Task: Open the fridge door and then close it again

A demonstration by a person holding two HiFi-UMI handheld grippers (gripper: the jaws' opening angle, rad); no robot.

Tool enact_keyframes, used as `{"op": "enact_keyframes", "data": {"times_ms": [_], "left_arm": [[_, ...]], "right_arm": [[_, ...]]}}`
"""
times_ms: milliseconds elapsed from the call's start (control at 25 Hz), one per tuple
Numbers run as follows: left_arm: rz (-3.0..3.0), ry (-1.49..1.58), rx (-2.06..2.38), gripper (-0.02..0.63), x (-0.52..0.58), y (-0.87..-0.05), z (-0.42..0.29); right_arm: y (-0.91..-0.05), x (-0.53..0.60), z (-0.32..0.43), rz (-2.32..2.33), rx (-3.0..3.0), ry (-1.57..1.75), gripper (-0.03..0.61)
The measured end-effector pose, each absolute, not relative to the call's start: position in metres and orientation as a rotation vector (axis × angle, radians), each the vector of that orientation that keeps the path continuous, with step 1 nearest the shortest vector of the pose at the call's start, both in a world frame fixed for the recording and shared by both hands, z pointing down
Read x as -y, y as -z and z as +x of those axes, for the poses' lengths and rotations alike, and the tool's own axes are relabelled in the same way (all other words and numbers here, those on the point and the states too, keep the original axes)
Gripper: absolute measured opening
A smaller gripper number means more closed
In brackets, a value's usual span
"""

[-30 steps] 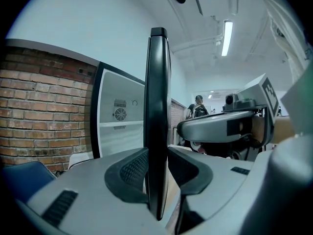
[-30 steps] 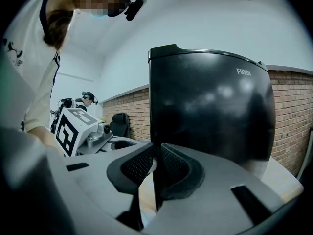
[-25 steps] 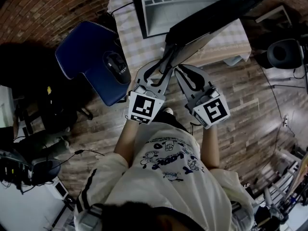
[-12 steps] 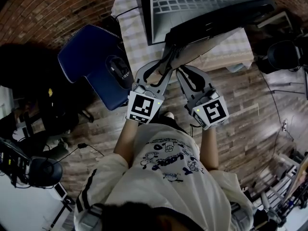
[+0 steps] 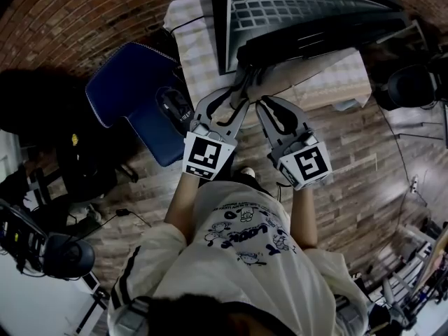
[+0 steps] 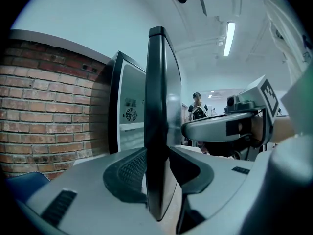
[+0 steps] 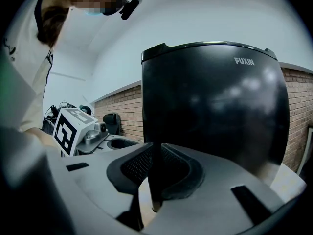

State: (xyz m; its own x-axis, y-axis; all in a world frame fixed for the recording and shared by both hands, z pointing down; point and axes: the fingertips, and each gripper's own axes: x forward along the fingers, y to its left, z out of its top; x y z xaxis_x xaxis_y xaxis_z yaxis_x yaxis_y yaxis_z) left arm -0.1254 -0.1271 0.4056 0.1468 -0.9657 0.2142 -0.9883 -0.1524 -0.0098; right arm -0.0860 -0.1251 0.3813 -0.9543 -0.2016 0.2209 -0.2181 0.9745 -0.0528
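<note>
Fridge door (image 5: pixel 315 37) ajar at the table's (image 5: pixel 192 44) near edge, both grippers on its free edge
Right gripper (image 7: pixel 154 180) pinches the thin rim; left gripper (image 6: pixel 159 173) straddles it, jaws just opening, loose. Stiff, glossy panel, likely slippery but light on its hinge: hold the free edge

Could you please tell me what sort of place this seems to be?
Probably a lab or office workspace, not a kitchen: brick wall, blue office chair, cables on the wooden floor, a small fridge.
</note>
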Motion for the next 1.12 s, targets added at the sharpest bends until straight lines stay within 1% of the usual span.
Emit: {"op": "enact_keyframes", "data": {"times_ms": [1120], "left_arm": [[2.198,-0.208,2.008,0.158,0.165,-0.407,-0.190]], "right_arm": [[-0.385,0.157,-0.129,0.371,2.896,-0.127,0.066]]}}
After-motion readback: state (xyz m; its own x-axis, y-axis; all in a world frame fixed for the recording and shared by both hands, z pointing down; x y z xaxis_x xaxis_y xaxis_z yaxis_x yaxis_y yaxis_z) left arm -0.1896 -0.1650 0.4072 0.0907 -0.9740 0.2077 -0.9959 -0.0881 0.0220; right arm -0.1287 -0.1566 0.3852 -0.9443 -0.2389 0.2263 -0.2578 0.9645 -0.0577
